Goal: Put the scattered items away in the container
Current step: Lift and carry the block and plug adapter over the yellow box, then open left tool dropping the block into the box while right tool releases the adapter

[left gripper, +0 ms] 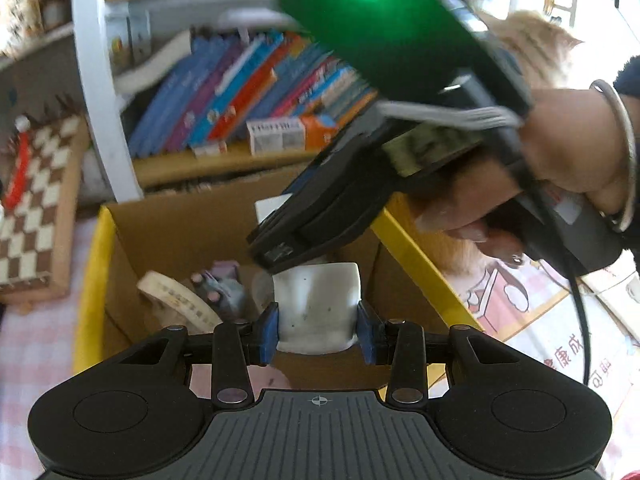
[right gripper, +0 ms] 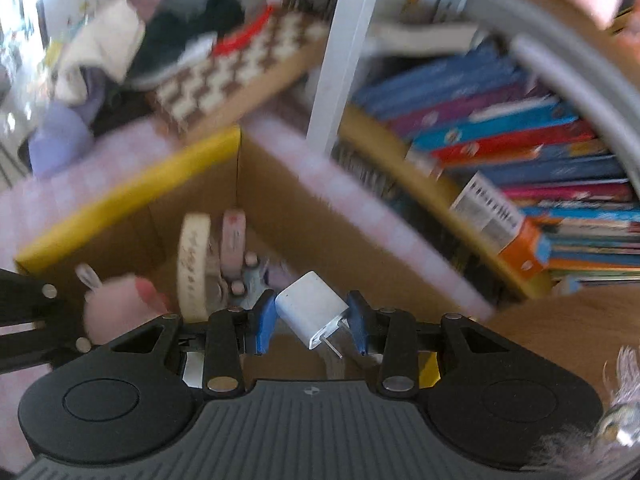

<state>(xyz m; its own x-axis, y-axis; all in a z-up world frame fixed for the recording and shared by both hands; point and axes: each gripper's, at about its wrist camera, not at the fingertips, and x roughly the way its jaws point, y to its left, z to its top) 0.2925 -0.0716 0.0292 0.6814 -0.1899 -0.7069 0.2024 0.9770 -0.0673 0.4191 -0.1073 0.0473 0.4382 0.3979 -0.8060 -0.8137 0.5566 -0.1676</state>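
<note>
A cardboard box with yellow rims (left gripper: 94, 264) stands on a pink checked cloth. My left gripper (left gripper: 318, 330) is shut on a white soft block (left gripper: 318, 306) and holds it over the box. My right gripper (right gripper: 310, 320) is shut on a white USB charger plug (right gripper: 310, 310) with its prongs pointing down-right, also above the box (right gripper: 132, 196). From the left wrist view the right gripper (left gripper: 268, 256) hangs just above the white block. Inside the box lie a roll of tape (left gripper: 180, 300), a small grey toy (left gripper: 222, 286) and a pink item (right gripper: 114, 304).
A chessboard (left gripper: 36, 204) lies left of the box. A shelf of leaning books (left gripper: 248, 96) stands behind it, with a white post (left gripper: 100, 92). A cat's orange fur (left gripper: 532, 46) shows at the right. Printed paper (left gripper: 552, 320) lies right of the box.
</note>
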